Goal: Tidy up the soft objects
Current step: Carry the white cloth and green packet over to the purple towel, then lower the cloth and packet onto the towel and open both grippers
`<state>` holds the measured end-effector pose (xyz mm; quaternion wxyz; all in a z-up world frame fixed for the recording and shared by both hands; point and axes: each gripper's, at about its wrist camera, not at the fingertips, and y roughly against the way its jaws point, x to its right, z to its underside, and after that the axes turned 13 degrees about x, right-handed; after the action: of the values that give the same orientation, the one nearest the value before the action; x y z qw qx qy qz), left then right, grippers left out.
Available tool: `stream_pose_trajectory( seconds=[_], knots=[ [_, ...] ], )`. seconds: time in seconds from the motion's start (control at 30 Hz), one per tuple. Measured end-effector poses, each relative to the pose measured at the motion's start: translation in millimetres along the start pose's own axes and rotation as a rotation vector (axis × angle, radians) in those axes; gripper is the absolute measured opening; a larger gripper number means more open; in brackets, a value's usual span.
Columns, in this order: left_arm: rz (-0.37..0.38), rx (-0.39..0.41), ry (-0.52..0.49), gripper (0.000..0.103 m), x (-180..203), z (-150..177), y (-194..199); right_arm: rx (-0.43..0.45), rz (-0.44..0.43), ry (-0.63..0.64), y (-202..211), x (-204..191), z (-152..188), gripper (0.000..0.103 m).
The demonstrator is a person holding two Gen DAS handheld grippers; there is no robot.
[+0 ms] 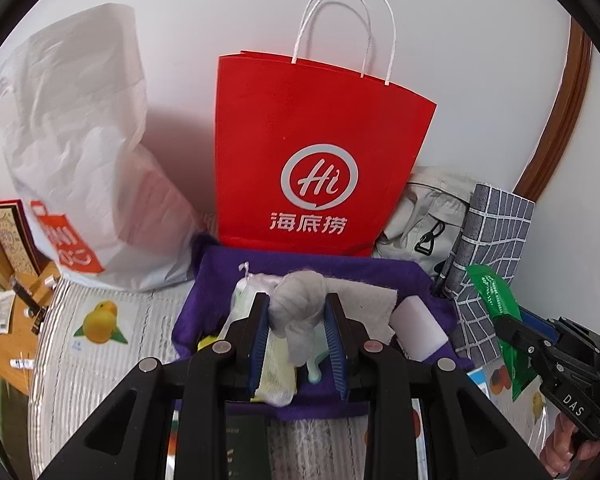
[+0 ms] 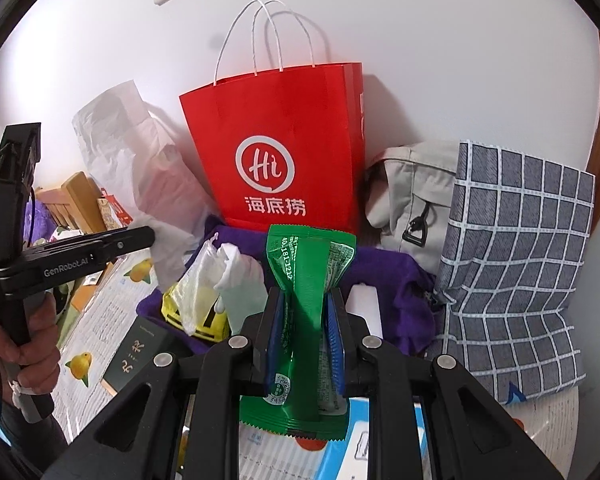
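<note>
We've got two tools: left tool (image 1: 298, 334) pinching one grey sock (image 1: 298, 308), right tool (image 2: 306, 338) pinching one green packet (image 2: 306, 280), one red bag (image 1: 320, 156) beyond both.

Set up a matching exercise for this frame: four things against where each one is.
Things:
1. grey sock bundle
2. green packet
3. red paper bag
4. checked cushion

Places:
A. standing against the wall
B. pinched in the left claw
C. leaning at the far right
D. pinched in the right claw

Pairs: 1-B, 2-D, 3-A, 4-C
</note>
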<state>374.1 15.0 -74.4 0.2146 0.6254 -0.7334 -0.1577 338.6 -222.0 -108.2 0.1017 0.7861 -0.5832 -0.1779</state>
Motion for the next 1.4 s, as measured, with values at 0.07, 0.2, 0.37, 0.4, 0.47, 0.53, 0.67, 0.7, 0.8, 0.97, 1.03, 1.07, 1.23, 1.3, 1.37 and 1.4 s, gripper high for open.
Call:
stream_pose_trajectory(
  seconds=[0.07, 0.2, 0.37, 0.4, 0.47, 0.53, 0.67, 0.7, 0.8, 0.97, 1.03, 1.07, 1.23, 1.3, 1.37, 1.4],
  knots=[
    [-0.001, -0.003, 0.009, 0.026, -0.4, -2.3, -7.7, -0.008, -0.005, -0.006, -7.9, 0.5, -1.1, 0.021],
    [-0.002, -0.018, 0.024, 0.026, -2.2, -1.7, -24.7, -0.027, -0.022, -0.011, -25.9, 0.5, 1.6, 0.021],
    [-0.003, -0.048, 0.047, 0.026, -9.6, 6.4, -46.9, -0.058, -0.045, -0.014, -47.9, 2.7, 11.7, 0.021],
    [-0.007, -0.056, 0.05, 0.026, -11.3, 7.3, -50.3, -0.064, -0.049, -0.008, -52.2, 3.2, 13.5, 0.021],
    [-0.015, -0.062, 0.044, 0.026, -15.8, 6.8, -56.0, -0.075, -0.055, -0.006, -58.8, 5.0, 16.7, 0.021],
    [-0.02, -0.061, 0.043, 0.026, -19.1, 6.5, -58.2, -0.098, -0.061, -0.015, -68.2, 7.9, 21.3, 0.021],
    [-0.012, -0.068, 0.062, 0.026, -24.4, 8.1, -62.9, -0.133, -0.053, -0.008, -84.4, 8.7, 30.7, 0.022],
    [-0.008, -0.07, 0.063, 0.026, -24.7, 8.6, -64.0, -0.141, -0.052, -0.009, -87.2, 8.7, 32.8, 0.022],
    [0.003, -0.075, 0.069, 0.026, -25.5, 9.5, -66.7, -0.163, -0.047, -0.007, -97.7, 7.9, 39.7, 0.021],
    [0.007, -0.076, 0.064, 0.026, -26.4, 8.9, -66.8, -0.2, -0.025, 0.01, -118.4, 3.3, 51.9, 0.023],
    [0.011, -0.078, 0.067, 0.026, -27.3, 9.3, -66.9, -0.221, -0.018, 0.009, -127.0, 2.3, 58.4, 0.023],
    [0.013, -0.081, 0.065, 0.026, -27.0, 9.6, -67.3, -0.229, -0.017, 0.008, -130.3, 2.3, 60.8, 0.023],
    [0.022, -0.107, 0.057, 0.026, -22.6, 12.8, -73.4, -0.27, 0.013, 0.005, -146.5, 2.2, 72.8, 0.026],
    [0.037, -0.12, 0.048, 0.026, -18.8, 14.7, -75.7, -0.279, 0.035, 0.008, -149.6, 3.8, 75.0, 0.027],
    [0.038, -0.143, 0.032, 0.026, -14.3, 18.0, -80.0, -0.278, 0.038, 0.001, -149.6, 4.2, 74.9, 0.028],
    [0.03, -0.15, 0.028, 0.026, -12.8, 19.2, -81.8, -0.28, 0.037, 0.0, -149.2, 4.9, 74.9, 0.029]
  ],
)
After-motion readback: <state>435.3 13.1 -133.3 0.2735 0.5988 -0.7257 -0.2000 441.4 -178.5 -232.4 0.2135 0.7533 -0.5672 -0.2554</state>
